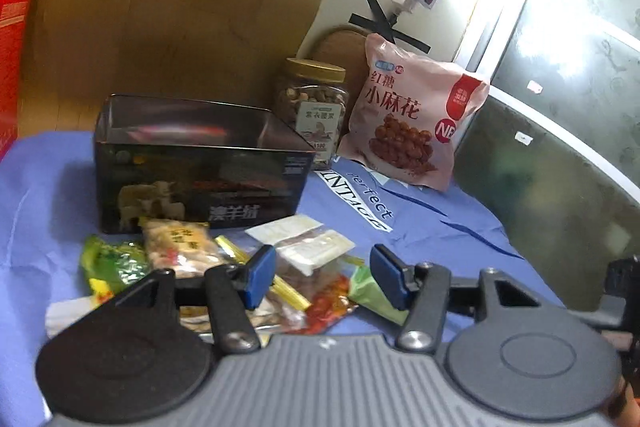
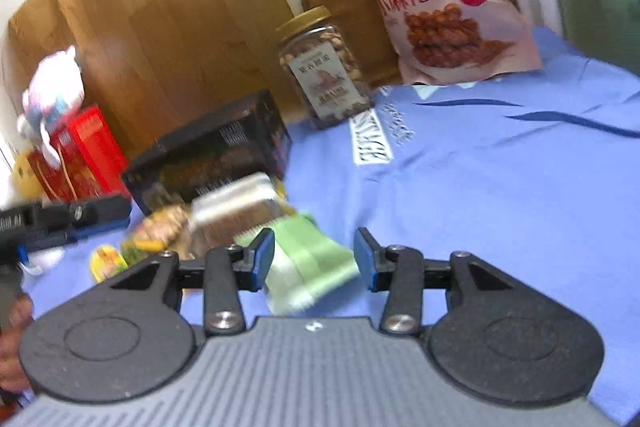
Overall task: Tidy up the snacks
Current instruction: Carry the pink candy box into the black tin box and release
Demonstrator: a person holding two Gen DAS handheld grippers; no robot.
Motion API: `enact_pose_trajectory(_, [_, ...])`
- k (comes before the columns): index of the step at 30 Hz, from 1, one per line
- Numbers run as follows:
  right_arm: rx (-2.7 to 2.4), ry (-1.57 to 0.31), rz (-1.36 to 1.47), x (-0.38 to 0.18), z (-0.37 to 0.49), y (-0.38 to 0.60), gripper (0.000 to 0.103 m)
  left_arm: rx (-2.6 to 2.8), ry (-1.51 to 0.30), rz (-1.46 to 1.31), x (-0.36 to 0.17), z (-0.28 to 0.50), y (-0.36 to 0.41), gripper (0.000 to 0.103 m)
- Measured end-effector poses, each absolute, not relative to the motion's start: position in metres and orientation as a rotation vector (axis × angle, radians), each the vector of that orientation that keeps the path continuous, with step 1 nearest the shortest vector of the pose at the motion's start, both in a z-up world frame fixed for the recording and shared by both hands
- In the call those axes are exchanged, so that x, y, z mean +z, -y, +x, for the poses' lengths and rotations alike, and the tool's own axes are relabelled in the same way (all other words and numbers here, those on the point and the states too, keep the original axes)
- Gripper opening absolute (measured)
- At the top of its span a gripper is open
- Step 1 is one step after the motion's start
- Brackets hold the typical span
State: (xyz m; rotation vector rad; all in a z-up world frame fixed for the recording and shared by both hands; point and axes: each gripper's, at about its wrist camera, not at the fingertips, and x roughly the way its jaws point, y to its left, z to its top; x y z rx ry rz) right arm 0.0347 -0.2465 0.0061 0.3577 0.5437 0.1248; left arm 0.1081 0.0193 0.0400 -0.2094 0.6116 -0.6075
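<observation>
Snack packets (image 1: 188,247) lie in a heap on blue cloth (image 1: 440,227), just in front of dark open tin (image 1: 200,163). Left tongs (image 1: 322,277) spread, nothing pinched, hovering over heap. Right tongs (image 2: 314,259) spread w/ green packet (image 2: 308,259) between pads, not gripped. Nut jar (image 1: 312,99) & pink bag (image 1: 412,123) stand behind.

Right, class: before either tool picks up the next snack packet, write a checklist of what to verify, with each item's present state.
1. Black box open on top: ok.
2. Left tool open, nothing gripped: ok.
3. Right tool open over the green packet: ok.
4. Room left in the box: cannot tell.
5. Loose packets separated for a single pick: not ok, they overlap.
</observation>
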Motion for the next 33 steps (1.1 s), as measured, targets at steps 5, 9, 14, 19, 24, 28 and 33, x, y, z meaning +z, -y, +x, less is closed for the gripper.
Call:
enact_pose_trajectory(5, [0.180, -0.502, 0.327, 0.023, 0.021, 0.243, 0.047, -0.581, -0.584, -0.257, 0.053, 0.099, -0.024, 0.054])
enact_pose_trajectory(9, [0.225, -0.484, 0.327, 0.024, 0.016, 0.243, 0.047, -0.518, -0.644, -0.216, 0.051, 0.101, -0.024, 0.054])
enact_pose_trajectory(14, [0.249, -0.464, 0.327, 0.026, 0.009, 0.245, 0.047, -0.465, -0.679, -0.199, 0.047, 0.100, -0.030, 0.054])
enact_pose_trajectory(19, [0.260, -0.468, 0.364, 0.024, 0.013, 0.249, 0.047, -0.433, -0.707, -0.215, 0.041, 0.099, -0.043, 0.052])
enact_pose_trajectory(24, [0.280, -0.463, 0.399, 0.028, 0.020, 0.264, 0.046, -0.434, -0.706, -0.279, 0.045, 0.098, -0.065, 0.052])
enact_pose_trajectory(28, [0.291, -0.462, 0.485, 0.038, 0.032, 0.297, 0.045, -0.449, -0.698, -0.358, 0.050, 0.093, -0.087, 0.052])
enact_pose_trajectory(33, [0.373, -0.522, 0.590, 0.037, 0.080, 0.311, 0.045, -0.496, -0.710, -0.369, 0.047, 0.094, -0.083, 0.054])
